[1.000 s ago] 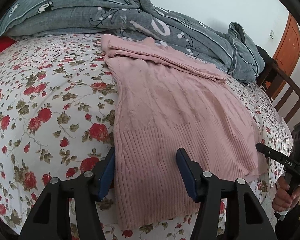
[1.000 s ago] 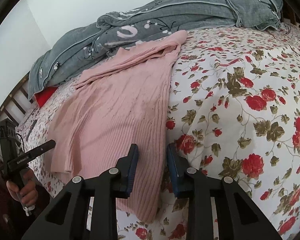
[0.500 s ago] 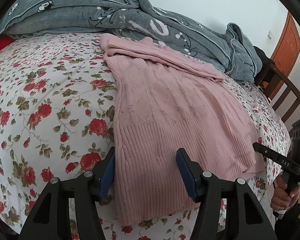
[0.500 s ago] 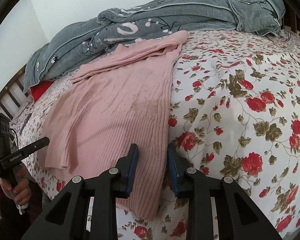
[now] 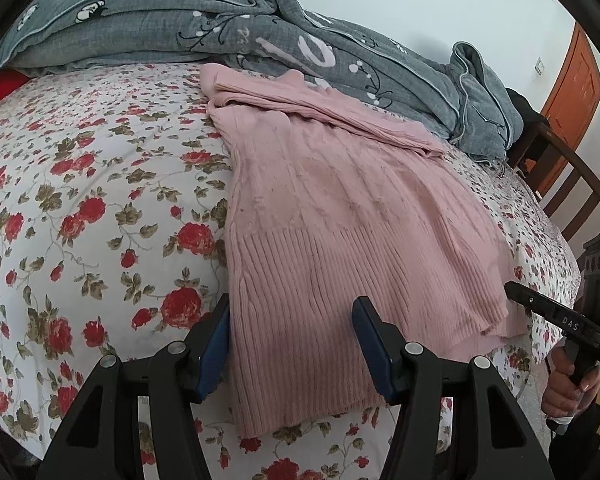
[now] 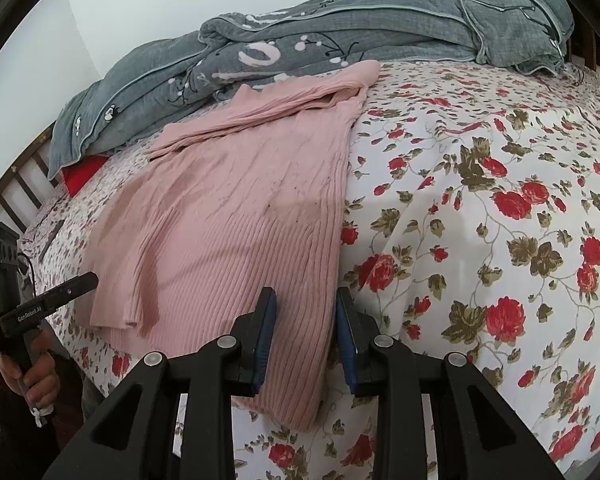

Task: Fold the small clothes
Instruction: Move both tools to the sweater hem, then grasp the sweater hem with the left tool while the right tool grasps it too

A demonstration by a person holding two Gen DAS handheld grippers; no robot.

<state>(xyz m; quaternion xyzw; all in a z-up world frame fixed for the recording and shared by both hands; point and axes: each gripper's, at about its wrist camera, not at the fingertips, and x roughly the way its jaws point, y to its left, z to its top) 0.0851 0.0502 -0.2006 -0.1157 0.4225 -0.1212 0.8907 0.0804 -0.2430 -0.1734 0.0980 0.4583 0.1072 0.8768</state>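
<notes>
Pink sweater point(image 5: 340, 240) lies folded, seemingly ungripped between both parted tongs point(image 5: 292, 344) point(image 6: 306, 332).

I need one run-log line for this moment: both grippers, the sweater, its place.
left gripper: open, at hem | right gripper: open, at hem corner | pink sweater: flat, ungrasped | on floral bedsheet

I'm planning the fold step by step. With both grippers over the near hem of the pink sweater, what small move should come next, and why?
Probably lower both grippers onto the hem and close. The left gripper and right gripper are both open, each straddling a near corner of the pink sweater, which lies flat and ungripped on the floral bedsheet. Gripping both corners would let the hem be carried up toward the collar.
</notes>
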